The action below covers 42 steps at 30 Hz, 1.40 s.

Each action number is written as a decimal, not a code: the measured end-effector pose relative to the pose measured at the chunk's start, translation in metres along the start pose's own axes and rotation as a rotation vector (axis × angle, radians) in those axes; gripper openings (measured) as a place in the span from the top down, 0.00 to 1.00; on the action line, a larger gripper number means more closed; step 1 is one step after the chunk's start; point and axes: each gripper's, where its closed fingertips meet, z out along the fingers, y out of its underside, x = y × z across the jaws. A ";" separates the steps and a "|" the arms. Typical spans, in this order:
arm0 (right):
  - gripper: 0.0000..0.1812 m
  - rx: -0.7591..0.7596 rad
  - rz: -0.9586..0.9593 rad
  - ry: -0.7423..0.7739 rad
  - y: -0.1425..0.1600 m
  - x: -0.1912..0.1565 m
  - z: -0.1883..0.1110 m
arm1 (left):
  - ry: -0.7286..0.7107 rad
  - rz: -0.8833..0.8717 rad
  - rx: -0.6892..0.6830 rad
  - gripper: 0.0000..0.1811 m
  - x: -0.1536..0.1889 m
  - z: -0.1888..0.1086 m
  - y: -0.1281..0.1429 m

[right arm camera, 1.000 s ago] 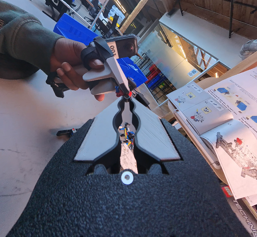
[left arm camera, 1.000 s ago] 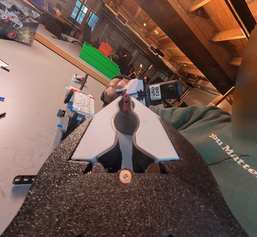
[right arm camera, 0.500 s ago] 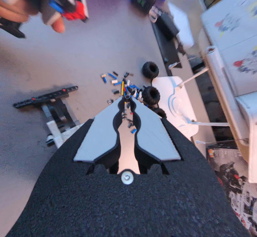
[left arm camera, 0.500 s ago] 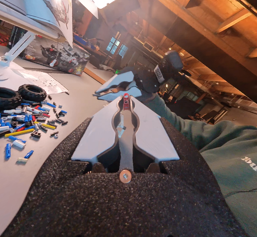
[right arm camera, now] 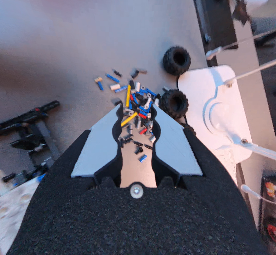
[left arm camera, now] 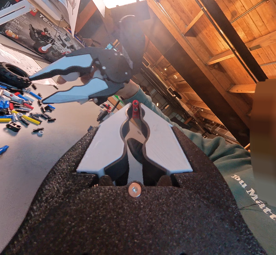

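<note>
- Left gripper [left arm camera: 135, 105]: we log its fingers pressed together on a small red holed beam [left arm camera: 135, 110], held up off the table [left arm camera: 37, 150].
- Right gripper [right arm camera: 136, 107]: we log its fingers spread apart and empty, poised above a pile of small loose pieces [right arm camera: 137, 102], blue, black, yellow and red.
- Two black tyres [right arm camera: 174, 102] lie just beside the pile.
- A white stand base [right arm camera: 209, 113] touches the nearer tyre.
- A dark, partly built frame [right arm camera: 29, 125] lies well apart, to our left.
</note>
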 end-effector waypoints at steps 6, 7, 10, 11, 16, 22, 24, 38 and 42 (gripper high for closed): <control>0.81 0.477 -0.147 -0.262 -0.061 -0.099 -0.103 | 0.248 -0.097 -0.084 0.96 0.035 0.008 0.015; 0.81 0.523 -0.176 -0.278 -0.063 -0.114 -0.114 | 0.287 -0.099 -0.126 0.96 0.043 0.011 0.023; 0.86 0.599 -0.253 -0.256 -0.060 -0.143 -0.131 | 0.364 -0.072 -0.240 0.96 0.060 0.019 0.047; 0.88 0.615 -0.264 -0.253 -0.058 -0.149 -0.134 | 0.373 -0.060 -0.271 0.96 0.064 0.021 0.053; 0.90 0.688 -0.260 -0.220 -0.050 -0.158 -0.144 | 0.365 -0.053 -0.329 0.96 0.064 0.026 0.067; 0.94 0.675 -0.309 -0.131 -0.038 -0.157 -0.139 | 0.340 -0.102 -0.344 0.96 0.056 0.028 0.072; 0.95 0.680 -0.307 -0.114 -0.036 -0.156 -0.138 | 0.333 -0.111 -0.344 0.96 0.053 0.029 0.074; 0.95 0.531 -0.093 -0.083 -0.009 -0.127 -0.123 | -0.105 0.566 -0.405 0.91 0.019 0.029 0.068; 0.95 0.519 -0.085 -0.097 -0.008 -0.130 -0.120 | -0.173 0.711 -0.440 0.95 0.014 0.030 0.072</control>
